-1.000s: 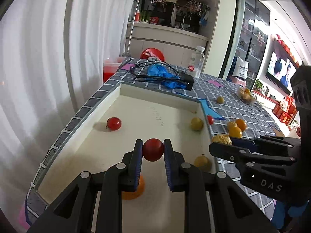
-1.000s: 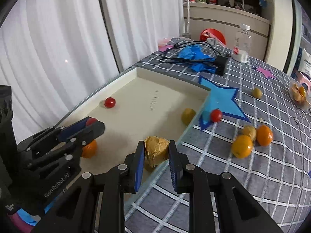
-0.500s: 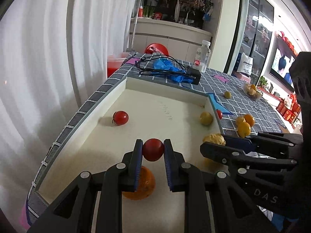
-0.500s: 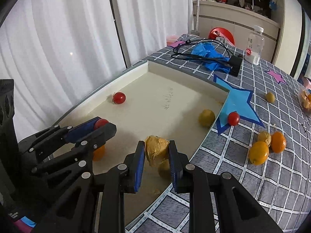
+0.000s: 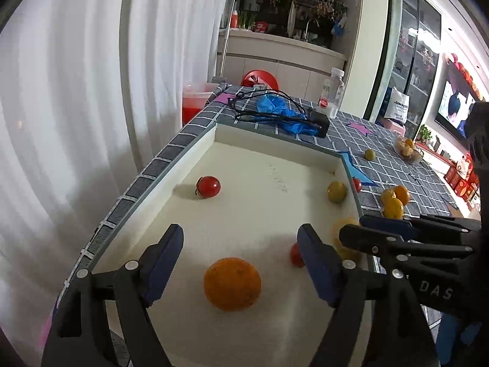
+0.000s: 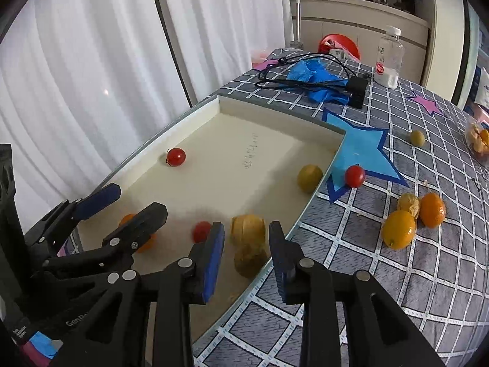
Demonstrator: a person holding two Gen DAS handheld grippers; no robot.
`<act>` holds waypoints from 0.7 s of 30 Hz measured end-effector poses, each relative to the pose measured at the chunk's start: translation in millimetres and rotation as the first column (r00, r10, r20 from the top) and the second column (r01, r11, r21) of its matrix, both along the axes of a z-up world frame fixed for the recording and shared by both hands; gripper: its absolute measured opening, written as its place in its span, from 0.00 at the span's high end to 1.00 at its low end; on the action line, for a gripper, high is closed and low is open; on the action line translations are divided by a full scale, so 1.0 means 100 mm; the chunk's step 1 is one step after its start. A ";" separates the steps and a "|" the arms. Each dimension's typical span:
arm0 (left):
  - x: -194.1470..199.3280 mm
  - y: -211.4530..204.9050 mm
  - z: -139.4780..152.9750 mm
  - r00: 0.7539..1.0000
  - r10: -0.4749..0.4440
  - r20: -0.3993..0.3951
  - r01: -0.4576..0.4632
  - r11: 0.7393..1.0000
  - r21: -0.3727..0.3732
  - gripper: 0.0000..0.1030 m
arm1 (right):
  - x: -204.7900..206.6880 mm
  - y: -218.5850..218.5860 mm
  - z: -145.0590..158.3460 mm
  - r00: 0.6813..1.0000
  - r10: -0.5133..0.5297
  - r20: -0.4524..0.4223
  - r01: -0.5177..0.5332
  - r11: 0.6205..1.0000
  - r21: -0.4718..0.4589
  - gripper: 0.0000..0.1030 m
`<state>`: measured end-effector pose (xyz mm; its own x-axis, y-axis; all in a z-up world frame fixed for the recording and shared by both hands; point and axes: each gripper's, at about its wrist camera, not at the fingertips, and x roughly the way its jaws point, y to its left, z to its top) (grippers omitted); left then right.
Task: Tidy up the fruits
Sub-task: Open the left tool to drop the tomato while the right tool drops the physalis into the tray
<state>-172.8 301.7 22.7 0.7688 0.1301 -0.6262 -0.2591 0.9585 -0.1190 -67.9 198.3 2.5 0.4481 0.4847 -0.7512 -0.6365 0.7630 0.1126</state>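
A cream tray (image 5: 195, 153) (image 6: 214, 107) holds fruit. My left gripper (image 5: 241, 257) is open over it; an orange (image 5: 232, 283) lies below between the fingers, and a red tomato (image 5: 295, 255) (image 6: 201, 231) lies by the right finger. My right gripper (image 6: 247, 249) is open; a husked golden berry (image 6: 247, 227) sits between its fingers, above another yellow fruit (image 6: 250, 261) in the tray. A second tomato (image 5: 208, 186) (image 6: 176, 156) and a yellow-green fruit (image 5: 336, 191) (image 6: 310, 178) also lie in the tray.
On the checked tablecloth to the right lie a tomato (image 6: 354, 176), a lemon (image 6: 398, 229), an orange (image 6: 432, 209), a husked berry (image 6: 408, 202) and a green fruit (image 6: 417, 137). Blue gloves (image 6: 318, 76), a black cable with adapter (image 6: 357, 88) and a bottle (image 6: 388, 58) stand behind the tray.
Both grippers have opened. The left one let go of the red tomato, which now lies in the tray. The right one released the husked berry over the tray.
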 end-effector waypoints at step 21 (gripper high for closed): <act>-0.06 -0.45 0.24 0.998 -0.057 -0.012 0.058 0.997 0.059 0.18 | 0.14 -0.99 -0.01 0.982 -0.186 -0.037 0.189 0.978 0.086 0.11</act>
<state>-178.6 257.1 46.5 0.7694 0.1228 -0.6269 -0.2042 0.9771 -0.0592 -53.7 99.3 1.3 0.5164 0.4595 -0.7226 -0.4787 0.8546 0.2013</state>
